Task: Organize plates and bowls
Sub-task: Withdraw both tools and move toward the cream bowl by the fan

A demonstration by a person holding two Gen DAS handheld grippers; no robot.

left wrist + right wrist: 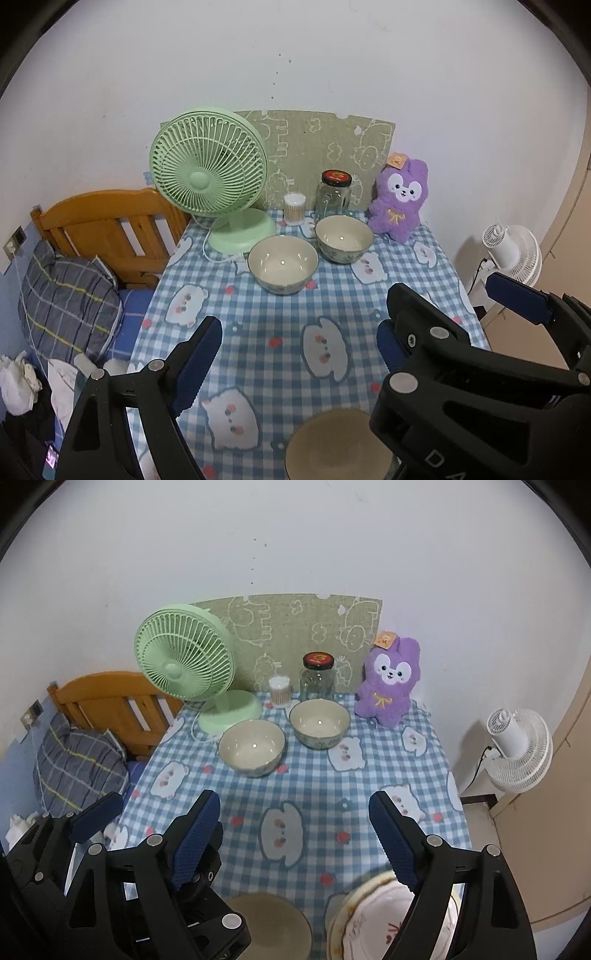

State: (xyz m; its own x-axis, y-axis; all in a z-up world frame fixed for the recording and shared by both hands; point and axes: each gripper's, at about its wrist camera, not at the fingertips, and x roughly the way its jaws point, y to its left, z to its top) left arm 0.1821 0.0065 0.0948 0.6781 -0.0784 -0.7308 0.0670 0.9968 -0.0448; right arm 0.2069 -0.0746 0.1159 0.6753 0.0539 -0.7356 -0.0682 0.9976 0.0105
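Two cream bowls with patterned outsides stand upright on the checked tablecloth, one nearer (282,269) (252,751) and one further right (343,238) (319,727). A tan round plate (338,443) (273,926) lies at the near edge. Beside it on the right is a white plate with a gold rim and a red pattern (369,923), partly hidden by a finger. My left gripper (295,332) and right gripper (293,801) hover side by side above the near part of the table. Both are open with nothing between the pads.
At the back stand a green desk fan (207,177), a cotton swab tub (294,208), a glass jar with a black lid (334,195) and a purple plush toy (400,199). Left of the table are a wooden bed frame (110,221) and a pillow. A white fan (517,749) stands on the right.
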